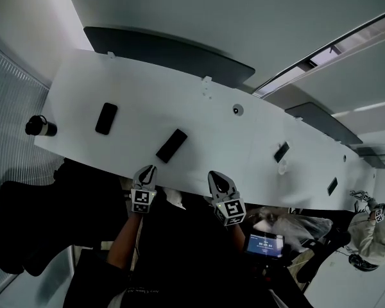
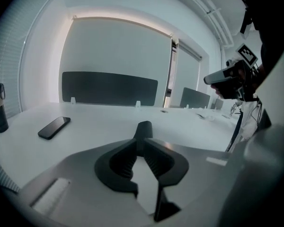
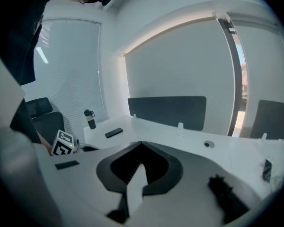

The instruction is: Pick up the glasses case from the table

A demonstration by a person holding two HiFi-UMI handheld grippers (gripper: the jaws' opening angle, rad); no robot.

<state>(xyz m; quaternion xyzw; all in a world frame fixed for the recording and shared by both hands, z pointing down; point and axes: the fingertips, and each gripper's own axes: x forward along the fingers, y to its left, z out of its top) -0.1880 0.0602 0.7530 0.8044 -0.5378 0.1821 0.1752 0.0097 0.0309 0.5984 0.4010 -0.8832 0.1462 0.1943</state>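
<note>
Two grippers hang at the near edge of the long white tabletop, both on our side of the glasses case. The glasses case is dark and oblong. It lies flat on the tabletop, touching nothing else.

Our left gripper is the one closest to the case, just short of it and pointing toward it. In the left gripper view its jaws meet at the tips with nothing between them. The end of the case shows right beyond those tips, and we see no contact.

Our right gripper sits to the right of the case, a little farther from it than the left one. In the right gripper view its jaws are also closed and empty.

A dark phone lies flat to the left of the case, well apart from it. A dark bottle with a pale band stands upright farther left still. Far to the right of the case, past the tabletop's edge, we make out another person in pale clothing.
</note>
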